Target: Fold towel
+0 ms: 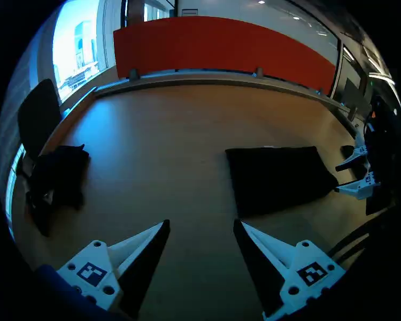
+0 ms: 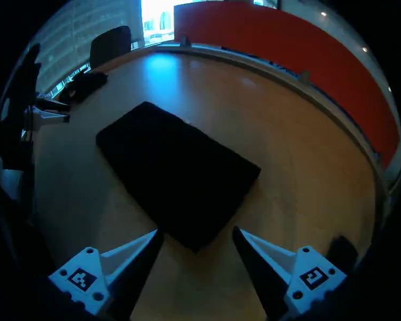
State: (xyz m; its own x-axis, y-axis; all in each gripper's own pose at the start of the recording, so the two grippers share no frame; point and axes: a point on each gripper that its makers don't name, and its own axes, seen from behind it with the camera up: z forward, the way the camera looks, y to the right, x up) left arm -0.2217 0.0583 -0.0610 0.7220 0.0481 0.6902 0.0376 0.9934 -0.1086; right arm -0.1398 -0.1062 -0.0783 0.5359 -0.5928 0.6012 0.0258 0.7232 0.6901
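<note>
A black towel [image 1: 278, 177] lies folded into a flat rectangle on the wooden table [image 1: 163, 139]. In the left gripper view it sits right of centre, ahead and to the right of my left gripper [image 1: 200, 229], which is open over bare wood with nothing between its fingers. Beyond the towel's right edge my right gripper [image 1: 346, 178] is in that view. In the right gripper view the towel [image 2: 174, 166] stretches away from my right gripper [image 2: 197, 235], open, with the towel's near corner just ahead of the gap between its fingers. My left gripper [image 2: 67, 113] is at the far left there.
A dark bundle of cloth [image 1: 61, 174] lies at the table's left edge beside a black office chair [image 1: 37, 117]. A red partition [image 1: 222, 45] runs behind the table's far edge. Windows are at the back left. Bare wood surrounds the towel.
</note>
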